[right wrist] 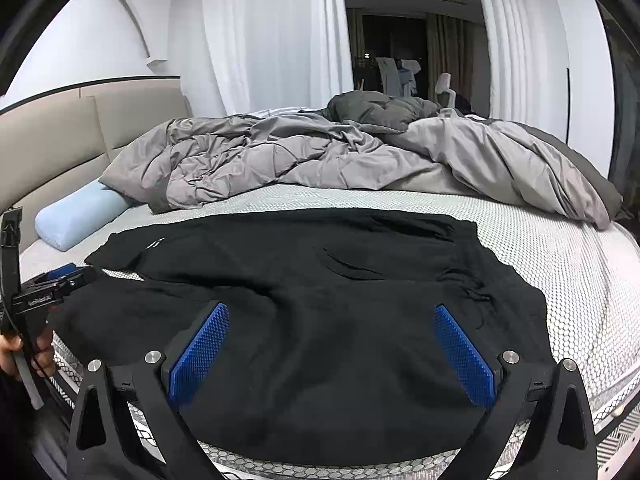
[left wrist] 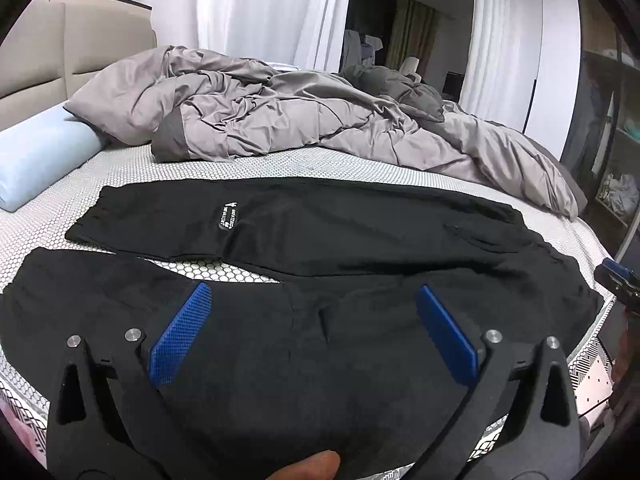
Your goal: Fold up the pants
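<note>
Black pants (left wrist: pixel 320 240) lie spread flat on the mattress (left wrist: pixel 280 168), waist toward the right, legs running left. The two legs part in a narrow V, with bare honeycomb cover showing between them. The far leg carries a small white label (left wrist: pixel 227 216) near its cuff. The near leg reaches the front edge of the mattress.

Left gripper (left wrist: pixel 312 332): fingers spread wide, blue pads (left wrist: pixel 180 336) clear of each other, nothing between them; it hovers over the near leg by the front edge. Right gripper (right wrist: pixel 332 344): fingers likewise wide apart, holding nothing, above the seat and waist region of the pants (right wrist: pixel 320 280).

Rumpled grey duvet (left wrist: pixel 280 112) occupies the far half of the bed, well apart from the far leg; a strip of bare mattress runs between them. Light blue pillow (left wrist: pixel 36 164) sits at far left against the beige headboard (left wrist: pixel 48 60), near the far cuff but not touching. Bare mattress (right wrist: pixel 560 280) also shows right of the waistband.
</note>
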